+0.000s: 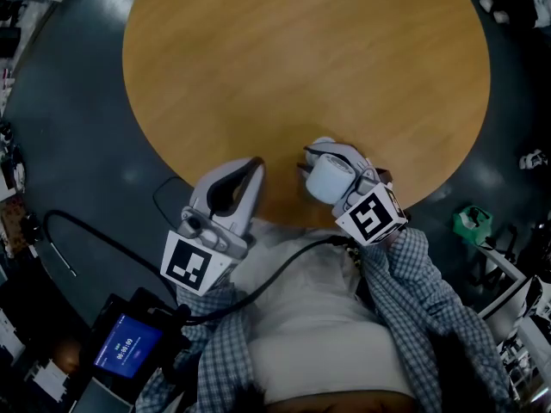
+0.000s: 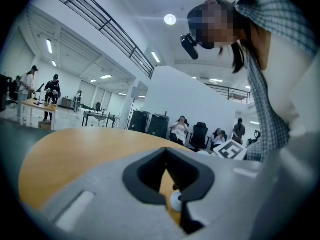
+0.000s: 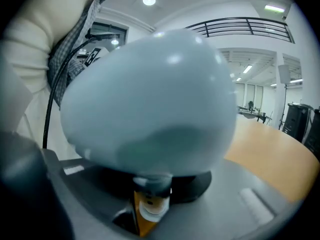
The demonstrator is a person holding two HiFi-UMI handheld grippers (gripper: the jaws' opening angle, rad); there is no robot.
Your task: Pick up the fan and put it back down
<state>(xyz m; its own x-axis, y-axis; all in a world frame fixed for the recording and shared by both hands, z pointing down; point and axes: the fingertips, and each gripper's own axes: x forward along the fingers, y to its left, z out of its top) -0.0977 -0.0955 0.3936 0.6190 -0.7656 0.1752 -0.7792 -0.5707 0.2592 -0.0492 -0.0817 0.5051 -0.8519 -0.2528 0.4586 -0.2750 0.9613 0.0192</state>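
Note:
The fan (image 1: 330,177) is a small white rounded thing over the near edge of the round wooden table (image 1: 301,58). My right gripper (image 1: 315,157) is shut on it. In the right gripper view the fan (image 3: 150,99) fills most of the picture, its narrow stem sits down between the jaws, and the fingertips are hidden behind it. I cannot tell whether the fan touches the table. My left gripper (image 1: 256,167) is just left of the fan, at the table's edge, its jaws together with nothing in them. Its tips (image 2: 166,150) meet over the tabletop.
A dark floor surrounds the table. A black cable (image 1: 86,231) runs to a device with a blue screen (image 1: 127,347) at the lower left. A green object (image 1: 472,222) lies on the floor at the right. People sit and stand at desks (image 2: 40,104) far behind.

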